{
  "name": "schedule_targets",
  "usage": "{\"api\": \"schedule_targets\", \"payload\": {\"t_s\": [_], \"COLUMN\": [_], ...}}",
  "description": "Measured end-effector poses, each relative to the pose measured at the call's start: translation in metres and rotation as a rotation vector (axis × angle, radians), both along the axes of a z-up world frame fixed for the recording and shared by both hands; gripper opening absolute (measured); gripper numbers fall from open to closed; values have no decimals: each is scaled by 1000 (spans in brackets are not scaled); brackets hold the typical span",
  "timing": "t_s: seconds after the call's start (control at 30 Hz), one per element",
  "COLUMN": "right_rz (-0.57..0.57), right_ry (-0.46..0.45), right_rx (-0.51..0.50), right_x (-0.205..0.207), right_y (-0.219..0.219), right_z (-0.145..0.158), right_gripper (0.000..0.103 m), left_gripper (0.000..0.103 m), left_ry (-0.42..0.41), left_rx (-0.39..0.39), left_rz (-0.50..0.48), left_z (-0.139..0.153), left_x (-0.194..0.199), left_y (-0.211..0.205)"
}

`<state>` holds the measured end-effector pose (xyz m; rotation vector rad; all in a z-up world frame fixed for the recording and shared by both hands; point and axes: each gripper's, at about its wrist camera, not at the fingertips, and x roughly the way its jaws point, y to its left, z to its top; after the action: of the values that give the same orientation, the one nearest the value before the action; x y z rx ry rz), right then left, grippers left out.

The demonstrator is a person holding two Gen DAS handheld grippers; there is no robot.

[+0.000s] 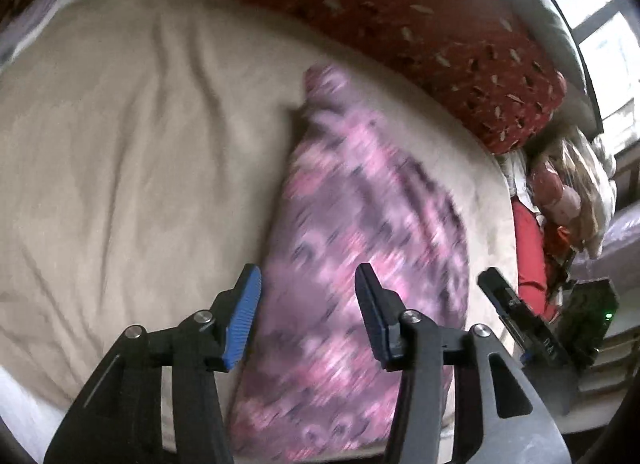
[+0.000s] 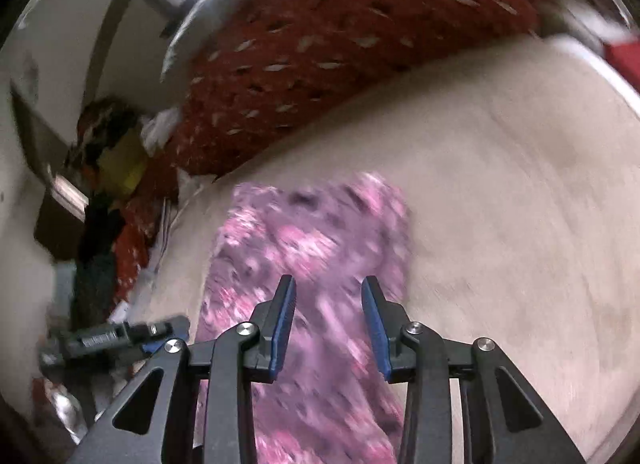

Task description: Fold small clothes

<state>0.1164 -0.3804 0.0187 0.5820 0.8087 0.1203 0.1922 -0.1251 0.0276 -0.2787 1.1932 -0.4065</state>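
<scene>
A small pink and purple patterned garment (image 1: 352, 232) lies as a long folded strip on the beige bed sheet (image 1: 120, 143). My left gripper (image 1: 308, 284) is open and empty, hovering over the garment's near end. In the right wrist view the same garment (image 2: 304, 248) runs away from me under my right gripper (image 2: 329, 296), which is open and empty above it. The other gripper shows at the right edge of the left wrist view (image 1: 520, 316) and at the lower left of the right wrist view (image 2: 120, 336). Both views are motion-blurred.
A red pillow with pale leaf marks (image 1: 420, 23) lies along the far side of the bed (image 2: 320, 43). A pile of clothes (image 1: 560, 191) sits past the bed's end, near a window (image 1: 608, 23). Beige sheet (image 2: 520, 183) spreads beside the garment.
</scene>
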Motion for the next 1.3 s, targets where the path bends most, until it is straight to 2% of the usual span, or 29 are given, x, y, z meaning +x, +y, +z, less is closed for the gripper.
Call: {"api": "schedule_targets", "payload": {"t_s": [0.07, 0.17, 0.27, 0.33, 0.37, 0.4, 0.43, 0.47, 0.53, 0.57, 0.6, 0.63, 0.7, 0.77, 0.8, 0.83, 0.9, 0.93, 0.97, 1.0, 1.03, 1.1, 1.17, 1.23, 1.3], "right_rz": [37, 69, 61, 25, 2, -7, -16, -25, -29, -25, -24, -20, 22, 82, 96, 108, 127, 132, 125, 113, 99, 120, 141, 156, 171], "right_ry": [-8, -34, -44, -9, 37, 92, 74, 48, 59, 69, 78, 71, 6, -57, -65, -52, 64, 79, 59, 75, 87, 58, 29, 54, 144], "right_rx": [-59, -119, -149, -173, -188, -167, -137, -107, -52, -48, -49, -43, -18, -22, -38, -60, -144, -179, -192, -204, -200, -172, -188, -221, -294], "right_x": [20, 42, 56, 68, 75, 84, 85, 85, 90, 91, 89, 84, 64, 34, 22, 18, 20, 19, 15, 14, 10, -4, -26, -35, -35], "right_y": [14, 29, 24, 15, 10, 3, -3, -9, -17, -18, -19, -18, -14, 0, 6, 11, 22, 26, 27, 28, 29, 33, 41, 49, 56], "right_z": [5, 8, 0, -18, -31, -50, -56, -58, -58, -55, -50, -41, -23, -11, -13, -20, -47, -56, -52, -45, -36, -22, -14, -25, -49], "right_gripper": [36, 35, 33, 33, 26, 21, 17, 16, 15, 15, 15, 22, 23, 28, 32, 36, 33, 31, 31, 31, 36, 37, 39, 41, 41], "left_gripper": [48, 56, 58, 64, 76, 82, 82, 82, 79, 73, 72, 72, 73, 74, 74, 74, 77, 77, 76, 76, 76, 76, 79, 82, 85], "left_ry": [-39, -75, -89, -48, -16, 13, 45, 65, 89, 90, 74, 33, -62, -102, -99, -83, -40, -41, -45, -54, -71, -126, -153, -150, -141], "left_rx": [46, 119, 232, 296, 279, 244, 184, 156, 141, 141, 141, 145, 168, 190, 206, 225, 265, 264, 261, 267, 280, 318, 347, 382, 412], "left_rz": [-23, -47, -51, -44, -40, -21, 18, 29, 16, 9, 3, -2, -24, -39, -48, -59, -89, -80, -68, -64, -65, -71, -78, -99, -110], "left_z": [7, 5, -13, -39, -51, -60, -66, -66, -61, -56, -48, -36, -16, -15, -24, -34, -58, -59, -54, -46, -39, -28, -31, -49, -61], "left_x": [14, 37, 63, 82, 89, 96, 105, 109, 114, 113, 109, 98, 70, 43, 29, 24, 18, 15, 11, 4, -4, -26, -45, -53, -57], "left_y": [-19, -42, -63, -70, -67, -63, -55, -51, -47, -43, -39, -33, -23, -18, -16, -18, -24, -22, -19, -16, -13, -11, -9, -16, -21]}}
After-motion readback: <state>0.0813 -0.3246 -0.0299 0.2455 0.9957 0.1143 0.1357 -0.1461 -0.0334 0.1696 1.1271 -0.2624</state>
